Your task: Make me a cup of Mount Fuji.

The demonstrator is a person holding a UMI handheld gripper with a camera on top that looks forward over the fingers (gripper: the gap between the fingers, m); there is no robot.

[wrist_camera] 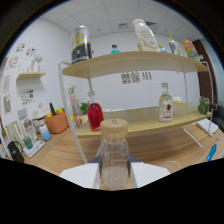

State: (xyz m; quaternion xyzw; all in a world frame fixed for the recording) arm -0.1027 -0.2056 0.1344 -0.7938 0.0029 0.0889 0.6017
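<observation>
Two pale fingers (77,176) of the gripper (115,177) show at the bottom of the view, one on each side of a clear bottle (113,160) with a tan cap; its body fills the space between them and appears to touch both, so the gripper looks closed on it. The bottle stands upright and seems see-through with nothing coloured inside. Just beyond it runs a wooden table (165,145), and on that a two-tier wooden shelf (140,60) on white legs. On the lower tier stand two bottles that can be told apart: one with red liquid (95,116), directly behind the held bottle, and one pale bottle with a red label (165,105), well off to the right. On the upper tier, one dark can (81,45) stands at the left and one tall white bottle (145,35) further right, with a few smaller packages beyond it, too small to count. One orange container (56,122) sits on the table left of the shelf
</observation>
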